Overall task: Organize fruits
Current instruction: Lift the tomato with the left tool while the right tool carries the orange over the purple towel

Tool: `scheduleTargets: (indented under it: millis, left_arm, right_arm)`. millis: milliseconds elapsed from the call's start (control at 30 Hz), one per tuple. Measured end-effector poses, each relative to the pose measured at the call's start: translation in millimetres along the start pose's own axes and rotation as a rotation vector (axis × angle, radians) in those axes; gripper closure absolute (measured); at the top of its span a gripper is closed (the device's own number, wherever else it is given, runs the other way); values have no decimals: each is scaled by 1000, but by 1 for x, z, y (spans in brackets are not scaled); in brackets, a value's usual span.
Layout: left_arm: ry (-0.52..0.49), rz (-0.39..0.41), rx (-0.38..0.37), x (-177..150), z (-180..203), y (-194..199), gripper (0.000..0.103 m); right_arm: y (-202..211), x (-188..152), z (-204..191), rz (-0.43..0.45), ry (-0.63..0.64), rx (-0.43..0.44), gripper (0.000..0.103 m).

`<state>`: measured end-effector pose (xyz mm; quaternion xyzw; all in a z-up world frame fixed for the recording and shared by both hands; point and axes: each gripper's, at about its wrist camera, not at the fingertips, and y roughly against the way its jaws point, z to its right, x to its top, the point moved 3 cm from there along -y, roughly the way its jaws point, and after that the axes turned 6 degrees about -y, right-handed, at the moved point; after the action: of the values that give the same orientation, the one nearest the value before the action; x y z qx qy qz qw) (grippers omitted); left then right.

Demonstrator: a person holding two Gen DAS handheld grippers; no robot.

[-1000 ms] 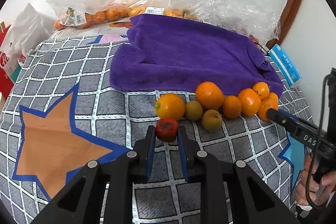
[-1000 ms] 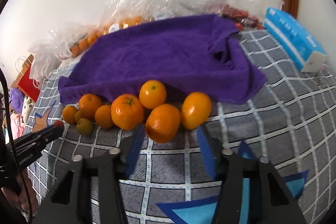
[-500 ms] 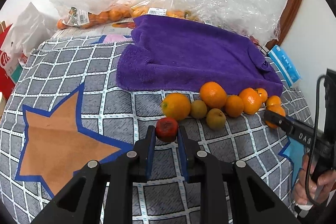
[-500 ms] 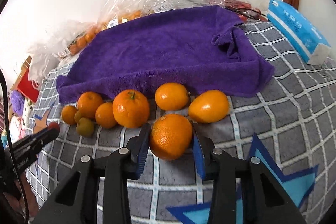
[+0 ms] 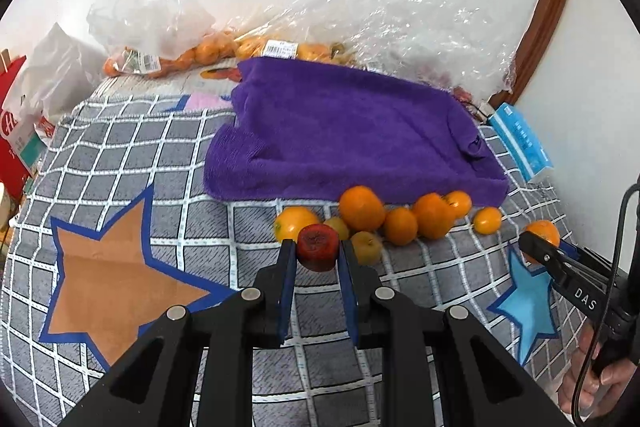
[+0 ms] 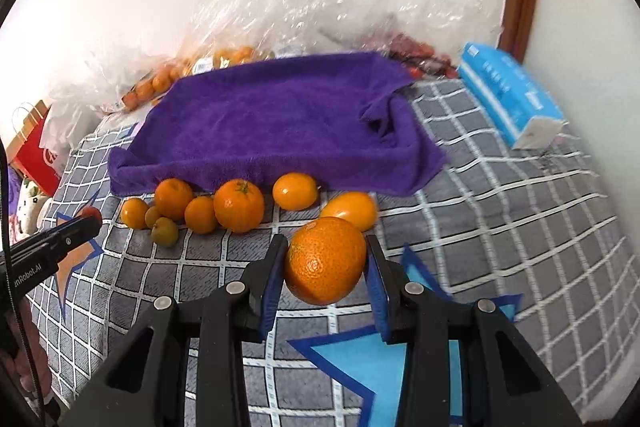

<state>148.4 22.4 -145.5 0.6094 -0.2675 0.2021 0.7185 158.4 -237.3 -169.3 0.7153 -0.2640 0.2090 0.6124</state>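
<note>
My left gripper [image 5: 317, 251] is shut on a small red fruit [image 5: 318, 242] and holds it above the checked cloth, just in front of a row of oranges [image 5: 362, 207] and small green fruits [image 5: 366, 247]. My right gripper [image 6: 325, 259] is shut on a large orange [image 6: 325, 259], lifted clear of the row of oranges [image 6: 239, 205]. A purple towel [image 5: 348, 131] lies spread behind the row; it also shows in the right wrist view [image 6: 276, 119]. The right gripper with its orange shows at the right of the left wrist view [image 5: 540, 239].
Clear plastic bags of oranges [image 5: 208, 51] lie against the back wall. A blue tissue pack [image 6: 510, 99] lies at the right. A red paper bag [image 5: 16, 131] stands at the left edge. The checked cloth [image 5: 120, 187] has star patterns.
My right gripper closed on the large orange and lifted it back from the row. My left gripper, still holding the red fruit, pulled back and up from the row.
</note>
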Motion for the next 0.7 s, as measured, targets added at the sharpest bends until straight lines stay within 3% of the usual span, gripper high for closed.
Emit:
scheduleTargets:
  millis: [333,700]
  left_arm:
    - [-23,25,-18,19,21,14,83]
    - [-27,51,-19,45,25,16,83]
  right_arm:
    - [31,10,12,48,-12,-24,65]
    - [39,35,8,84,3,-25,65]
